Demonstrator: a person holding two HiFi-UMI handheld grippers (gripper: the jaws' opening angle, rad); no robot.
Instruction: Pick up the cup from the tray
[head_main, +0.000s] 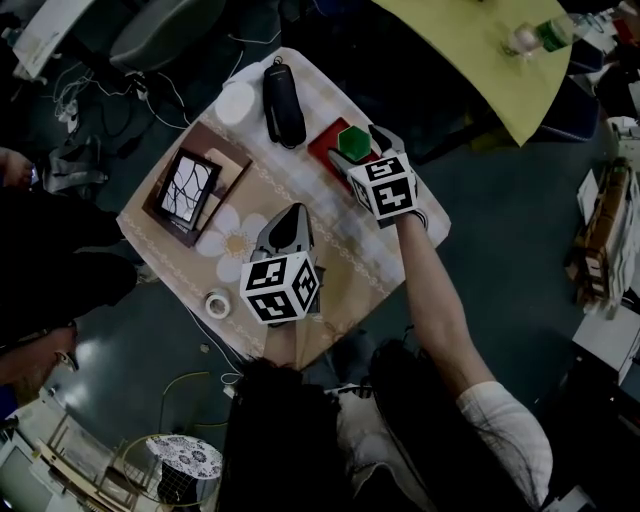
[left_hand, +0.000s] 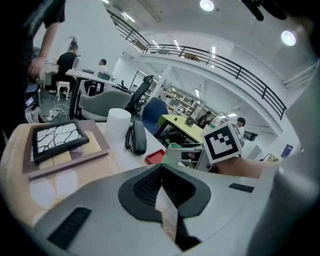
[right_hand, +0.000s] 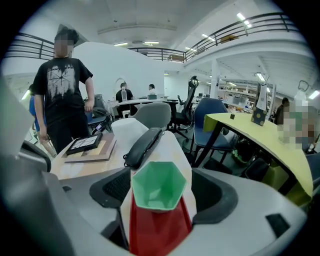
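Note:
A green six-sided cup (head_main: 353, 142) stands on a small red tray (head_main: 326, 142) at the far right of the cloth-covered table (head_main: 340, 250). My right gripper (head_main: 362, 150) is open, one jaw on each side of the cup. In the right gripper view the cup (right_hand: 158, 186) sits between the dark pads (right_hand: 112, 187) with slivers of table showing on both sides, and the red tray (right_hand: 160, 227) lies beneath it. My left gripper (head_main: 290, 220) hovers over the table's middle, shut and holding nothing (left_hand: 161, 172).
A black case (head_main: 283, 103) and a white cylinder (head_main: 237, 103) lie beyond the tray. A framed picture (head_main: 188, 188) on a brown board sits at the left, a tape roll (head_main: 217, 303) near the front edge. A yellow table (head_main: 480, 50) stands beyond. A person (right_hand: 62, 100) stands by the table.

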